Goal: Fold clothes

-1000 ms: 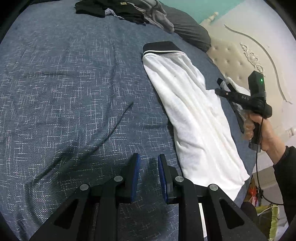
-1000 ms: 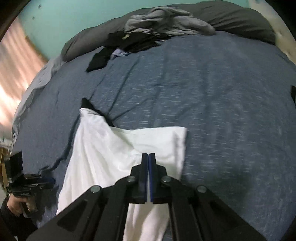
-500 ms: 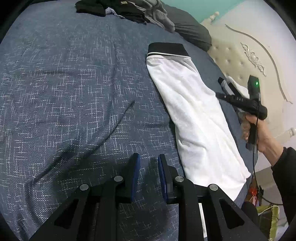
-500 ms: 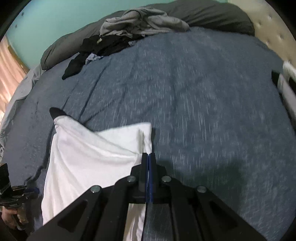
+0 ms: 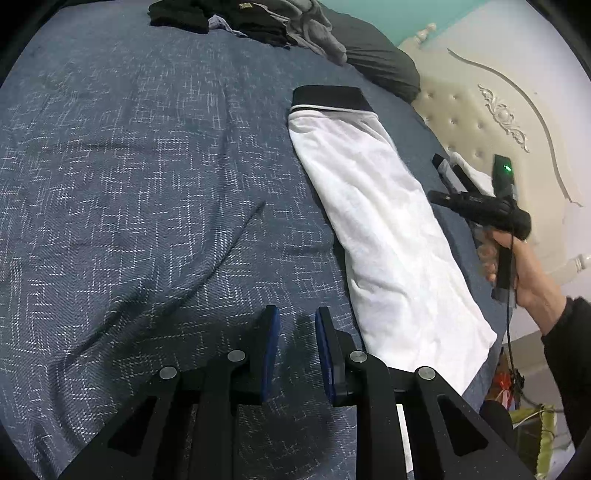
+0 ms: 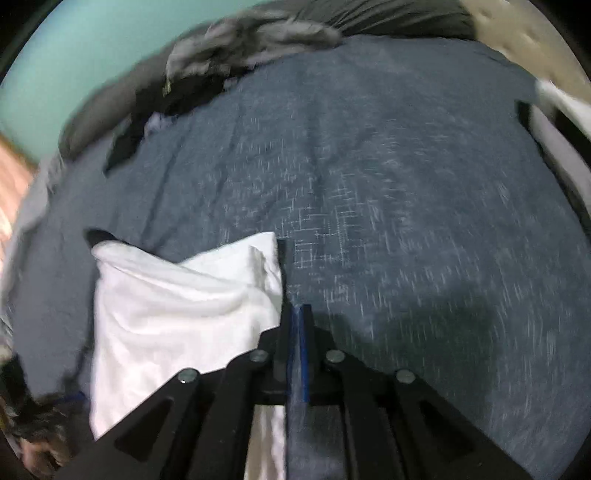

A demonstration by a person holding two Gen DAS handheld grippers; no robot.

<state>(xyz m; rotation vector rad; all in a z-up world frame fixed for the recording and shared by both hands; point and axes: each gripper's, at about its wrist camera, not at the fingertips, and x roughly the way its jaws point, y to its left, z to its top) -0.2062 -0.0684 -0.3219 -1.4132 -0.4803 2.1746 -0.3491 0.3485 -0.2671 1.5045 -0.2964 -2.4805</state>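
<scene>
A white garment (image 5: 380, 229) with a black band (image 5: 328, 98) at its far end lies folded into a long strip on the blue bedspread (image 5: 129, 184). My left gripper (image 5: 295, 317) hovers over bare bedspread just left of the strip's near end, open with nothing between its fingers. A hand holds my right gripper (image 5: 437, 177) over the strip's right edge. In the right wrist view the right gripper (image 6: 295, 310) has its jaws opening a little. The white garment (image 6: 177, 306) lies against the left finger (image 6: 282, 317), and nothing shows between the pads.
A heap of dark and grey clothes (image 5: 258, 18) lies at the far side of the bed beside a dark pillow (image 5: 380, 62). The cream padded headboard (image 5: 472, 122) stands to the right, with another white and black item (image 5: 465, 166) in front of it.
The right gripper's jaws went from shut to slightly apart. It shifted right and rolled, so the garment's corner now lies left of its fingers. The left gripper stayed put.
</scene>
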